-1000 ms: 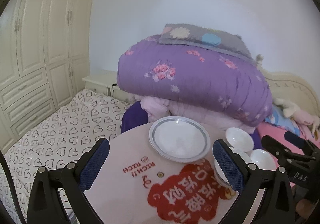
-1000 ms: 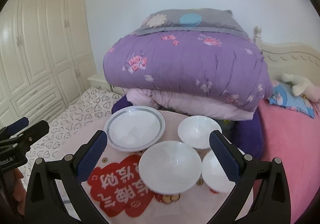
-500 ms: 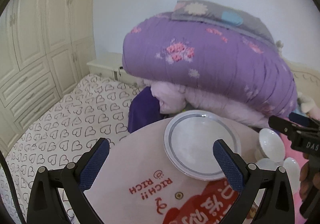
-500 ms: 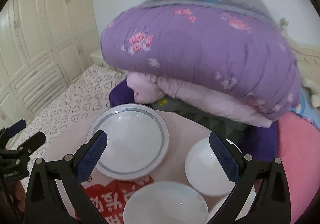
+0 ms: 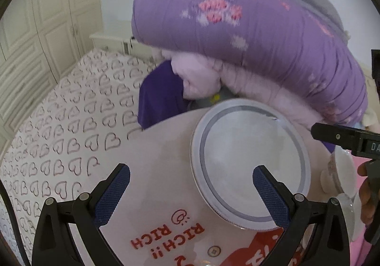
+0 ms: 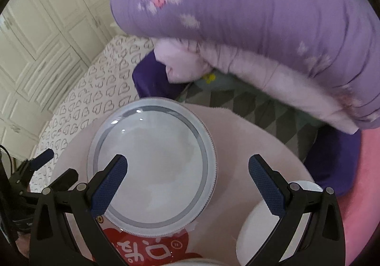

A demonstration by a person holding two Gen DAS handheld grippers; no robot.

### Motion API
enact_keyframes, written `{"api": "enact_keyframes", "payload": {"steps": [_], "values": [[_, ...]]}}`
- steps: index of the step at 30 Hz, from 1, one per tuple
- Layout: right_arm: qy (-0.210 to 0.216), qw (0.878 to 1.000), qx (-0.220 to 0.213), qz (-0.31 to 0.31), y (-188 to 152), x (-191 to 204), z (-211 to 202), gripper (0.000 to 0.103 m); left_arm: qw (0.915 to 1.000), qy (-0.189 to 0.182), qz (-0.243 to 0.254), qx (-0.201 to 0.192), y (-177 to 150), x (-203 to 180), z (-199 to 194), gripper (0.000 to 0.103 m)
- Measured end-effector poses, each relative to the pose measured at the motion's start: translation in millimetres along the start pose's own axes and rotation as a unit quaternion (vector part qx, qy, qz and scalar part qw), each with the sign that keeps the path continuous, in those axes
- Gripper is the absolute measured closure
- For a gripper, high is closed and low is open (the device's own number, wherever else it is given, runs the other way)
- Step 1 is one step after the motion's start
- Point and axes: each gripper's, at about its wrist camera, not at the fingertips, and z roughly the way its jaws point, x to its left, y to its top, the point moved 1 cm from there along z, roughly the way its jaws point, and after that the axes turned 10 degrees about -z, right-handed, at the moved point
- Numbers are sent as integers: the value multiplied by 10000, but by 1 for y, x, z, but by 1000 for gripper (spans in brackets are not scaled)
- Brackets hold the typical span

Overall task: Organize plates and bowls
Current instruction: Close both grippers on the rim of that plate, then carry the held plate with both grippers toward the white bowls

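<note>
Nothing sorted yet: white round plate with grey ring (image 6: 152, 171) sits flat on the round pink table (image 5: 154, 171), white bowls (image 6: 256, 237) loose beside it, left gripper (image 5: 190, 190) and right gripper (image 6: 187, 178) both spread wide and empty, flanking the plate.

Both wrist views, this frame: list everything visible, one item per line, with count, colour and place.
plate: 1, white with grey ring, far side of table
bowls: at least 2, white, right of plate, partly hidden
round table: 1, pale pink with red print, on the bed
purple quilt: 1, floral, folded behind table
pink quilt: 1, pale, under purple quilt
heart-print sheet: 1, white, left of table
wardrobe: 1, cream, far left
nightstand: 1, cream, behind bed
left gripper: open, black with blue pads
right gripper: open, same colours
</note>
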Motion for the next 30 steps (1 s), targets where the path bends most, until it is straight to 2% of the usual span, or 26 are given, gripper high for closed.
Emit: {"api": "enact_keyframes", "payload": {"steps": [7, 13, 15, 18, 22, 24, 25, 30], "values": [[111, 9989, 455, 56, 3, -10, 32, 5, 9972, -246, -384, 597, 34, 7, 55, 5], [135, 9976, 677, -24, 7, -10, 47, 15, 9915, -431, -647, 1043, 44, 16, 86, 22], [145, 9971, 742, -25, 6, -11, 53, 18, 9904, -473, -672, 1113, 44, 17, 92, 31], [194, 9963, 837, -34, 4, -11, 61, 26, 9894, -500, -694, 1178, 46, 19, 99, 39], [263, 9952, 944, -17, 0, -12, 69, 43, 9889, -500, -722, 1196, 47, 20, 104, 54], [269, 9947, 989, -8, -1, -12, 73, 50, 9884, -518, -715, 1232, 45, 18, 105, 76], [223, 9951, 959, -39, -1, -11, 73, 53, 9881, -532, -697, 1264, 42, 16, 104, 82], [19, 9955, 951, -29, -3, -13, 70, 66, 9892, -532, -643, 1202, 36, 14, 101, 83]]}}
